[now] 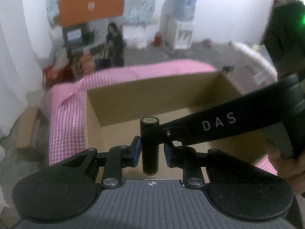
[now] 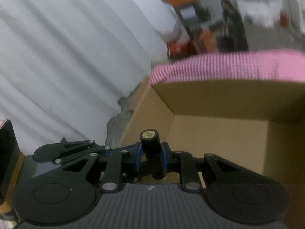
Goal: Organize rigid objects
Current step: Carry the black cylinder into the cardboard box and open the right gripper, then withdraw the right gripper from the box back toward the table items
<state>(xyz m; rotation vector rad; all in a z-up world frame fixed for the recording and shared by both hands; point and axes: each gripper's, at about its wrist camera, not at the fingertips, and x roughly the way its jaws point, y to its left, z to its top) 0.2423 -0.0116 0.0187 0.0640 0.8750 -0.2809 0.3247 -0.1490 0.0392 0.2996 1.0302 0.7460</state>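
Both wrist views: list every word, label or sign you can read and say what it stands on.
"DAS": white letters on the right gripper, along its arm.
Round yellowish label on the cylinder end: too blurred to read.
Orange sign on the far wall: round white mark, unreadable.
Nothing else legible.

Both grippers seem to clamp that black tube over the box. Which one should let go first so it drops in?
Probably the right gripper: it pinches only the tube's top end, while the left gripper grips mid-length and could lower it into the box.
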